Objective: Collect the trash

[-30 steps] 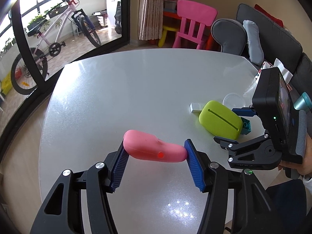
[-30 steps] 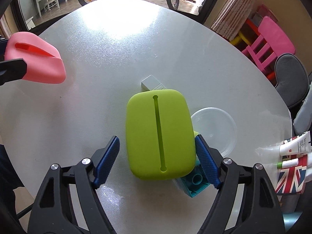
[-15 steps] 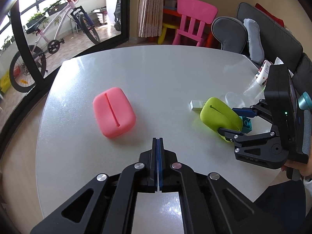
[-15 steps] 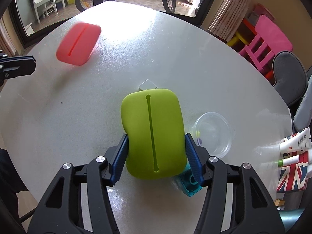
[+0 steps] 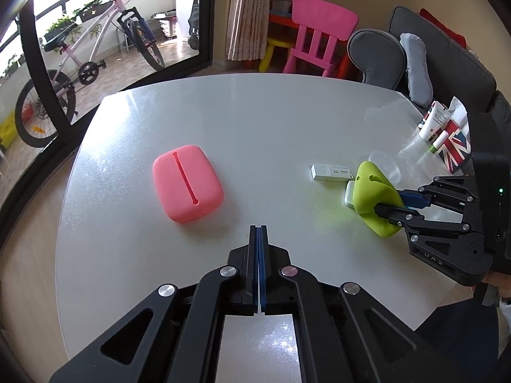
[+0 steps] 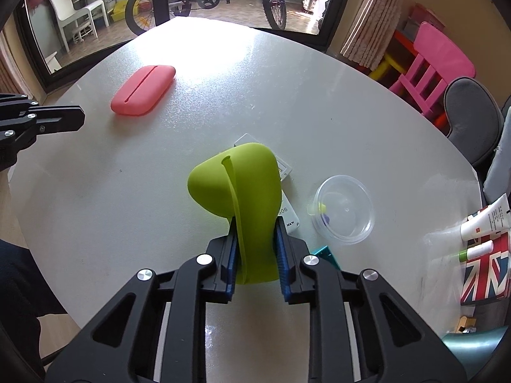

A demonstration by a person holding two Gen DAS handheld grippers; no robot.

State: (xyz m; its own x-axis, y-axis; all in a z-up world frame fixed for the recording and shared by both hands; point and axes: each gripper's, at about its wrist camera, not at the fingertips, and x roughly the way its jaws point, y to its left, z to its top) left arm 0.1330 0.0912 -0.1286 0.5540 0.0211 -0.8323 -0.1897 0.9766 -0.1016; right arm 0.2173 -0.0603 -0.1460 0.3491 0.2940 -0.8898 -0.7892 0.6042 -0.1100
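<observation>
Right wrist: green pouch point(image 6: 246, 198) slot lengthwise.

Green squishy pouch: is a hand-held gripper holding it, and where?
Yes, the right hand-held gripper squeezes the green pouch by its near end.

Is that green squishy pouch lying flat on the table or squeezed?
Squeezed. The right gripper pinches the green pouch so it bulges and its slit curves, with its far end tilted up off the table.

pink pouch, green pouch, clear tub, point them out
pink pouch point(image 5: 187, 183), left wrist view, top face by the slit
green pouch point(image 6: 252, 191), right wrist view, bulged side
clear tub point(image 6: 344, 213), right wrist view, see-through bottom
</observation>
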